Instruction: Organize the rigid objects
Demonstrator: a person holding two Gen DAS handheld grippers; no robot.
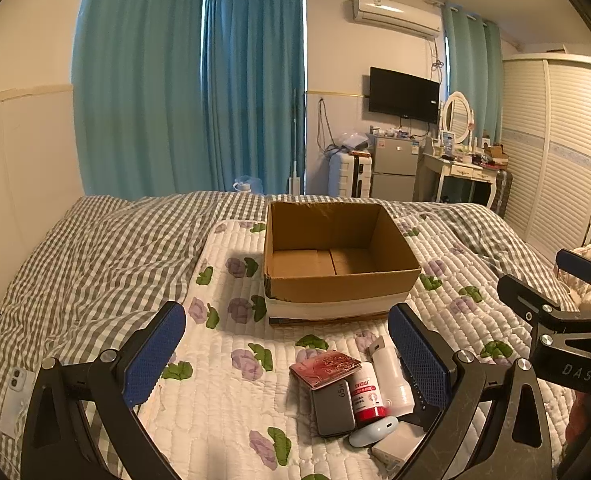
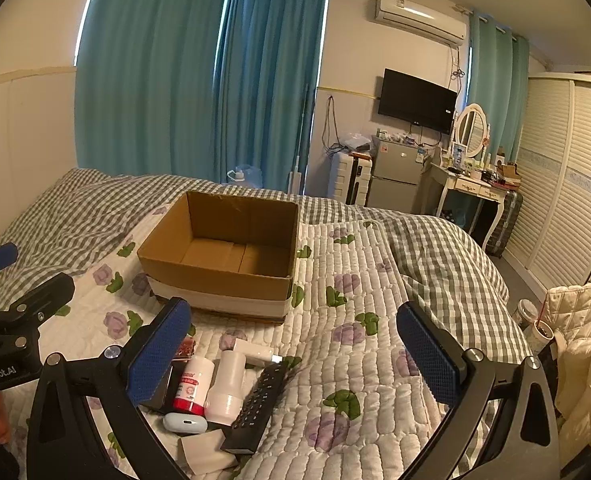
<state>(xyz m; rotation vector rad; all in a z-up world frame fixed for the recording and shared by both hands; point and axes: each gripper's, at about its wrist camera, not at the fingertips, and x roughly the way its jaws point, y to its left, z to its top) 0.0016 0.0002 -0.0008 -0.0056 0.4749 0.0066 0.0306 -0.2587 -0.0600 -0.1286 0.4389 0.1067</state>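
Left wrist view first: your left hand-held gripper (image 1: 285, 354) is spread wide, blue pads far apart, holding nothing, hovering above the floral quilt (image 1: 223, 408) on the bed. Dead ahead sits the open cardboard box (image 1: 337, 280), with no objects visible inside. The pile of small things lies low and to the right between your fingers: a red patterned wallet (image 1: 325, 367) on top of a grey power bank (image 1: 333, 408), a red-capped bottle (image 1: 369, 394) beside it, a white bottle (image 1: 391, 380) touching that, then a pale blue earbud case (image 1: 373, 431) and a white charger block (image 1: 399, 446) nearest you. Your right finger pad (image 1: 419, 356) hides whatever lies further right. Your right hand-held gripper (image 1: 563, 316) pokes in at the right edge, and only here do you see a white phone (image 1: 15, 386) lying on the checked duvet (image 1: 75, 264) at far left.

Right wrist view now: your right hand-held gripper (image 2: 293, 354) is just as wide, nothing held. Here the pile sits low and left, hard against your left finger pad (image 2: 157, 354). This view shows a black remote control (image 2: 257, 406) lying diagonally just right of the white bottle (image 2: 227, 388), and a small white stick (image 2: 255, 350) beyond it. The red-capped bottle (image 2: 191, 386) and earbud case (image 2: 185, 422) show too; the wallet is mostly hidden. The box (image 2: 219, 276) stands ahead, slightly left. A cream jacket (image 2: 587, 344) appears at right.
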